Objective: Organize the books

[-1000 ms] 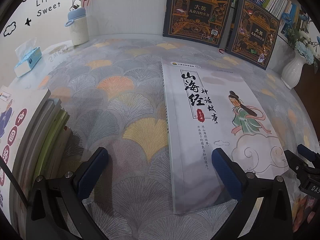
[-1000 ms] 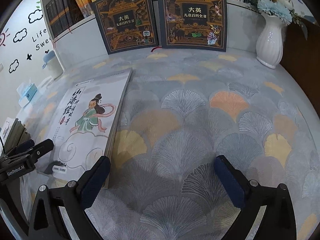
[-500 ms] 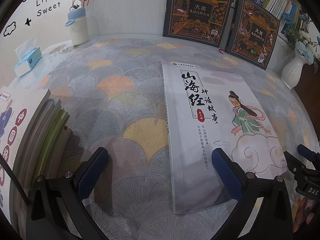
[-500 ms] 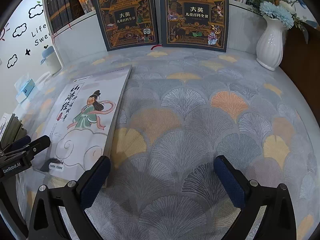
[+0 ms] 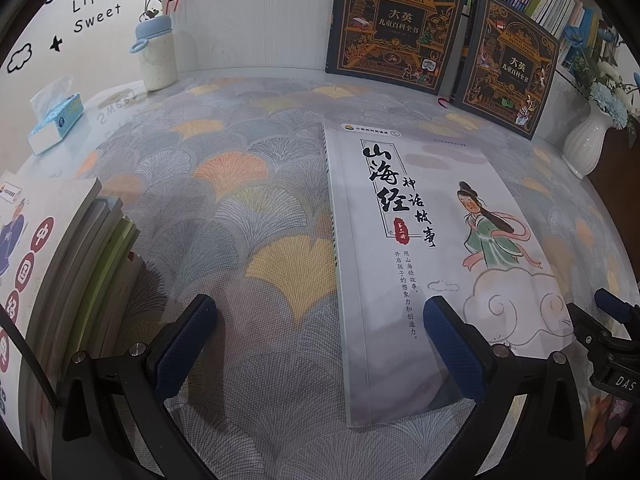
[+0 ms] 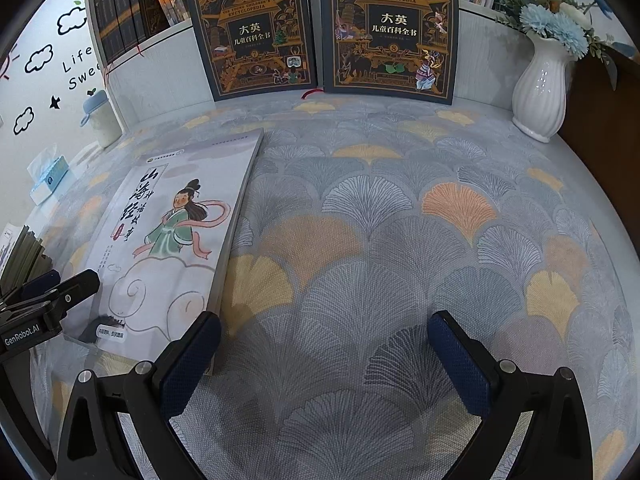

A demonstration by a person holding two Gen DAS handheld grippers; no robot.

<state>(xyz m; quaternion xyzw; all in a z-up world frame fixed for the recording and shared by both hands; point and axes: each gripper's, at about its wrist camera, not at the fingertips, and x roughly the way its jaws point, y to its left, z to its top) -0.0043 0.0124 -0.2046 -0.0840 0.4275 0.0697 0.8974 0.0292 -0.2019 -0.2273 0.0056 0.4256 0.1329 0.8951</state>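
The table (image 6: pixel 400 240), under a fan-patterned cloth, is bare across its middle and right, with open room between the flat book and the vase. Two dark encyclopedias (image 6: pixel 256 32) stand upright side by side against the white shelf wall along the back edge. The grey storybook (image 5: pixel 420 240) lies flat, cover up, spine to the left, its near edge close to the table's front. A stack of books (image 5: pixel 68 264) sits at the left edge, well apart from the storybook. The white vase (image 6: pixel 540 88) occupies the back right corner; a bottle (image 5: pixel 156 56) and tissue box (image 5: pixel 56 120) stand at back left. The left gripper (image 5: pixel 320 344) is spread wide, its right finger over the storybook's near corner. The right gripper (image 6: pixel 324 360) is also spread wide and empty, just right of the storybook.
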